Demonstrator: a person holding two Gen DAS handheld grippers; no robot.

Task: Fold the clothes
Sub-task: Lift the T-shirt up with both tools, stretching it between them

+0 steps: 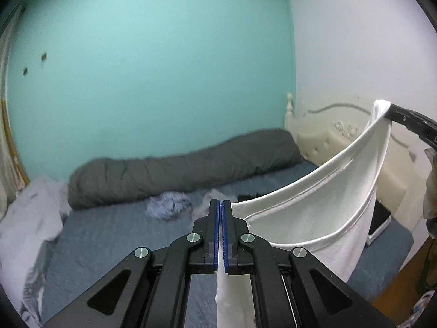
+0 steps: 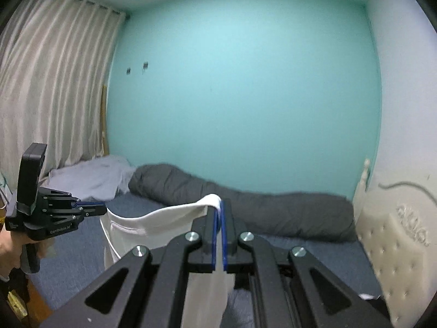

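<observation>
We hold a white garment stretched above the bed, left tool and right tool each clamped on an edge.

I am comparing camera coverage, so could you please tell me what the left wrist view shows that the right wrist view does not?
Only the left wrist view shows the crumpled bluish garment on the bed and a black item beside the headboard.

Only the right wrist view shows the striped curtain and the person's hand holding the left claw.

Both show the white garment stretched between the left claw and the right claw, the grey rolled duvet, the blue sheet and the teal wall.
</observation>
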